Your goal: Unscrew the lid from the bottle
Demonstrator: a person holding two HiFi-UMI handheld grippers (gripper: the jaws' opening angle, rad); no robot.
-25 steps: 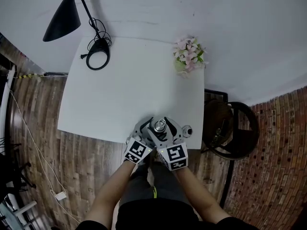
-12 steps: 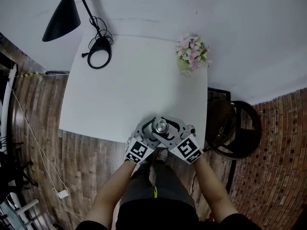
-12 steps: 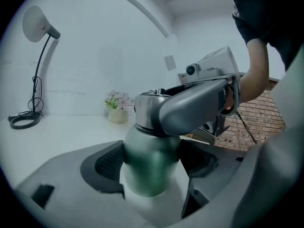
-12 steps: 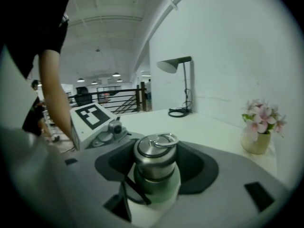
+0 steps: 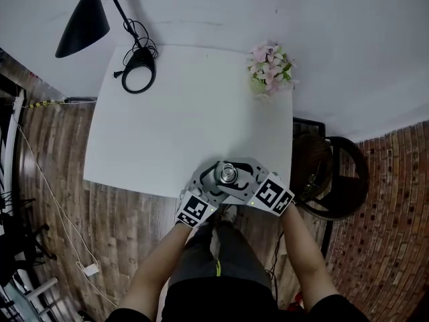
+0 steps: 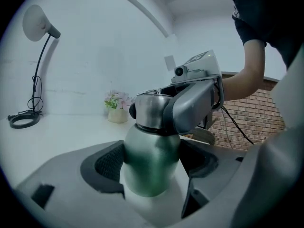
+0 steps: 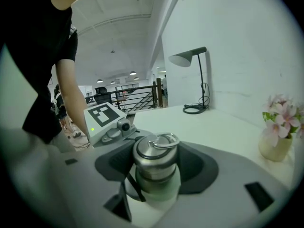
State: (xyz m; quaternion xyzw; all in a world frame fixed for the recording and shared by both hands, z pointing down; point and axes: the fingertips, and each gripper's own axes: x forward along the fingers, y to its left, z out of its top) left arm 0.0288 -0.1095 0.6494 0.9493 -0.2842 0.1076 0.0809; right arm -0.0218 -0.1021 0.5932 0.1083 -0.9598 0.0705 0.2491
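1. At the near edge of the white surface, just in front of the person, the green bottle stands upright. The rest of the top around it is bare.
2. Left gripper: its jaws are clamped on the bottle's rounded body, with a dark pad on each side.
3. Right gripper: its jaws have just been closing. The steel lid sits between them, and the pads press on its sides.
4. Far from the bottle, a black lamp with a ring base stands at the far left corner. A pot of pink flowers stands at the far right corner. Neither is near the grippers.
5. Only the head view shows what lies off the surface: a dark chair to the right, the wooden floor and a thin cable trailing along it.
6. Only the left gripper view shows the bottle's green body below the lid, and the right gripper's grey jaw wrapped across the lid's front.
7. Only the right gripper view shows the wire ring lying on top of the lid. Behind the person's arm, it also shows a hall with a black railing.
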